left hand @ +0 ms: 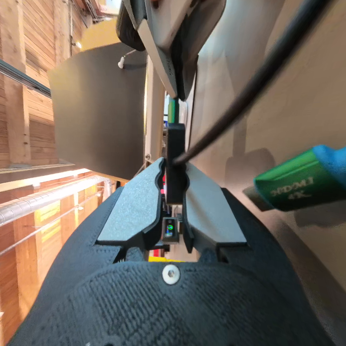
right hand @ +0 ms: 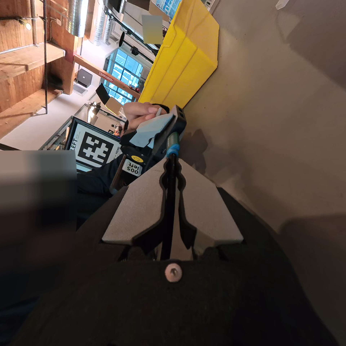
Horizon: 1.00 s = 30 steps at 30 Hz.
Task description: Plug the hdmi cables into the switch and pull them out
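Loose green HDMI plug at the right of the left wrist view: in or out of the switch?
Out. The green plug lies apart from the black switch, its metal tip bare.

Premises: a converted industrial workshop or lab space. Evidence: exposed timber beams (right hand: 24, 61) and plank ceiling, bare silver ventilation ducts (right hand: 75, 17), and large gridded factory windows (right hand: 124, 74). A yellow plastic storage bin (right hand: 183, 61) stands on the grey desk (right hand: 271, 131); a framed black-and-white fiducial marker sign (right hand: 94, 148) stands nearby.
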Tool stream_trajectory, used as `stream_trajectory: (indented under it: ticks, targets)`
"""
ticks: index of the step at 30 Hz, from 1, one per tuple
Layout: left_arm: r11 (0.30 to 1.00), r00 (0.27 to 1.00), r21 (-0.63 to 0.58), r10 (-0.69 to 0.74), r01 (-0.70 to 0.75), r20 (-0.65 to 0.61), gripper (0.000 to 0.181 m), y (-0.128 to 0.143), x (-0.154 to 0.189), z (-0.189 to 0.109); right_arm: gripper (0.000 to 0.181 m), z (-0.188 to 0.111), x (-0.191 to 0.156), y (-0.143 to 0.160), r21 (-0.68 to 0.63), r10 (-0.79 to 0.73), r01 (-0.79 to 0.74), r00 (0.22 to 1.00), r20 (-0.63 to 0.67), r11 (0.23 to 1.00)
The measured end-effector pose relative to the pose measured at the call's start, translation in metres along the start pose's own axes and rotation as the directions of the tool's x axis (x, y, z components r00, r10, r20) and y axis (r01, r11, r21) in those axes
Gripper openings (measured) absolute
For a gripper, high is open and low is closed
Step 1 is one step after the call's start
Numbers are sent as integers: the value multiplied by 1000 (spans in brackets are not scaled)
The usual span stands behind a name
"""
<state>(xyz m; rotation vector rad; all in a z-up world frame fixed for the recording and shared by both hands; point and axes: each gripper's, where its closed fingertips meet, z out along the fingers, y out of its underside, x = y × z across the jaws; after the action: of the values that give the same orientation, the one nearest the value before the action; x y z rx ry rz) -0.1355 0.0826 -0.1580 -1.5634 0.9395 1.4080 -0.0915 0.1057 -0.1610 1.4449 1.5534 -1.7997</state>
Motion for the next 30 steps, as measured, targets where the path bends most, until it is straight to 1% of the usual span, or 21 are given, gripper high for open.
stream_trajectory:
  ticks: [1, 3, 5, 6, 10, 12, 14, 17, 20, 22, 24, 25, 26, 28, 30]
  targets:
    - [1000, 1000, 0, 24, -24, 15, 11, -1, -3, -1, 3, 0, -2, 0, 1, 5, -5, 1000, 13, 1000]
    - [998, 999, -20, 54, -54, 3, 11, -2, -3, -1, 3, -1, -1, 2, -13, 10, -10, 1000, 15, 1000]
    - [990, 989, -2, 143, -143, 28, 11, -6, -3, -3, 3, -3, -1, 10, -68, 9, -7, 1000, 18, 998]
    - [986, 986, 18, 163, -164, 17, 11, -9, 2, -3, 3, -4, 1, 15, -101, 7, -6, 1000, 9, 995]
    - [977, 980, 78, 195, -196, 29, 11, -18, 8, -11, 3, -3, -1, 25, -171, -6, 8, 1000, 13, 985]
    - [976, 978, 73, 206, -208, 25, 10, -18, 11, -14, 3, -1, 1, 28, -188, -9, 8, 1000, -5, 982]
    - [976, 977, 45, 214, -215, 21, 10, -17, 12, -13, 2, 0, 4, 26, -177, -7, 2, 1000, -24, 984]
    - [985, 985, 11, 172, -172, 11, 9, -15, 9, -11, 3, 1, 3, 24, -158, -3, -1, 1000, -22, 987]
    - [984, 984, -13, 179, -179, -1, 10, -10, 12, -8, 3, 4, 6, 22, -148, -13, 5, 999, -50, 989]
    - [990, 991, -39, 136, -137, -7, 10, -3, 9, -3, 3, 5, 8, 12, -94, -5, 0, 999, -53, 996]
    - [993, 994, -51, 108, -107, 26, 11, 2, -1, 2, 2, 5, 3, 1, -47, -14, 13, 999, -35, 999]
    - [995, 995, -50, 94, -92, 40, 11, 3, -5, 3, 3, 5, 0, -3, -47, -44, 42, 999, -32, 998]
    - [994, 993, -40, 103, -101, 64, 11, 2, -9, 2, 4, 3, -5, -5, -68, -64, 63, 998, -23, 996]
    - [989, 981, -10, 150, -150, 120, 10, -6, -14, -3, 12, -2, -14, -5, -103, -98, 96, 995, -13, 990]
    - [985, 977, 18, 165, -169, 136, 11, -12, -14, -6, 6, -8, -13, -8, -96, -162, 155, 984, -72, 983]
